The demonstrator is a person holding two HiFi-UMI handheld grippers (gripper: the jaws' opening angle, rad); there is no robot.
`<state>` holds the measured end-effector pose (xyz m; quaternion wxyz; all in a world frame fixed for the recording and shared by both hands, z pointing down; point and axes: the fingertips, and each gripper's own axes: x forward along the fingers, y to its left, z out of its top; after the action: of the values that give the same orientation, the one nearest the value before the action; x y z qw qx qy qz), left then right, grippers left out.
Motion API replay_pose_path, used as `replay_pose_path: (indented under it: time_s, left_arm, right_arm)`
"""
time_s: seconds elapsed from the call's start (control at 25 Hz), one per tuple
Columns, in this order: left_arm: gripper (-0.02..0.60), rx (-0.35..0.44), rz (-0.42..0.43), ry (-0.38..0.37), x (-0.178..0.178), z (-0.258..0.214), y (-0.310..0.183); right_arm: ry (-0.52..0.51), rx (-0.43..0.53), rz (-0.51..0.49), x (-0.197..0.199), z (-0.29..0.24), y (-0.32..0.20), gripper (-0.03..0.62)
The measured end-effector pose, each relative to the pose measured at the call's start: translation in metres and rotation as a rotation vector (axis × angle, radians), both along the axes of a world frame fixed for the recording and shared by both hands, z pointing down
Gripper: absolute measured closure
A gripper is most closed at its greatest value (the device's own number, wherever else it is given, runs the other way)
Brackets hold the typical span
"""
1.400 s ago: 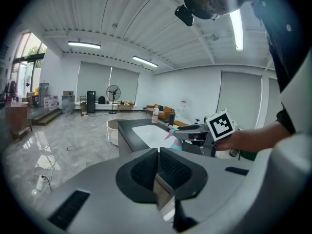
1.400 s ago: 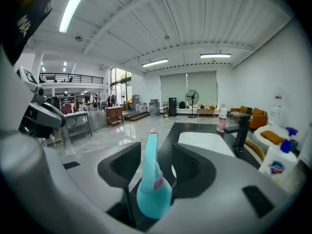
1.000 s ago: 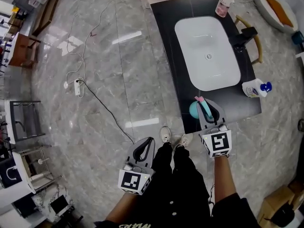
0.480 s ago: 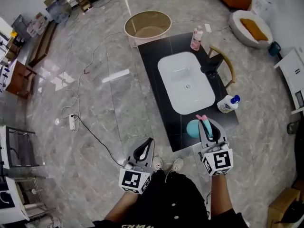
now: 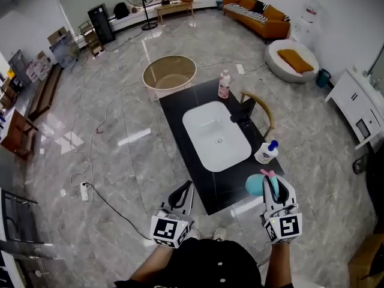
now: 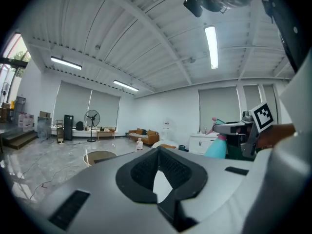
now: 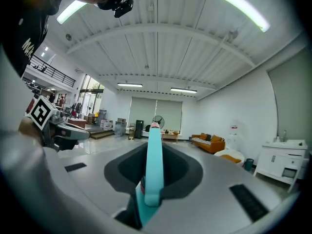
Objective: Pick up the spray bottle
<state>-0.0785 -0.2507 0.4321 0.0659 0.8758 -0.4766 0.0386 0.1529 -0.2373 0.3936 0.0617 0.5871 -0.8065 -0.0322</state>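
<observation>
The spray bottle (image 5: 257, 185) is teal with a pink nozzle. My right gripper (image 5: 274, 186) is shut on its neck and holds it up in the air beside the near right corner of the black counter (image 5: 177, 108). In the right gripper view the teal trigger (image 7: 153, 165) stands upright between the pads, with the pink tip above. My left gripper (image 5: 182, 194) hangs over the floor in front of the counter, shut, with nothing in it. From the left gripper view (image 6: 159, 172) the bottle (image 6: 216, 148) shows at the right, held by the right gripper (image 6: 237, 128).
The counter carries a white sink (image 5: 211, 131), a black tap (image 5: 242, 113), a white pump bottle (image 5: 265, 153) with a blue cap and a pink bottle (image 5: 224, 84). A round tub (image 5: 169, 72) stands beyond it. A cable and power strip (image 5: 84, 191) lie on the floor at the left.
Both grippers have risen, the right one still holding the spray bottle. The head view has tilted up, so the counter sits farther away and more of the room shows.
</observation>
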Motion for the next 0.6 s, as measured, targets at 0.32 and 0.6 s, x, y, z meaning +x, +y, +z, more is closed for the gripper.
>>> replay_pose_path:
  time_s: [0.32, 0.6]
  left_arm:
    - [0.563, 0.030, 0.051, -0.016, 0.013, -0.012, -0.008]
    - [0.562, 0.039, 0.061, -0.023, 0.018, -0.013, -0.002]
  right_arm:
    - [-0.006, -0.001, 0.070, 0.019, 0.005, 0.022, 0.537]
    - [-0.007, 0.007, 0.064, 0.021, 0.004, 0.023, 0.537]
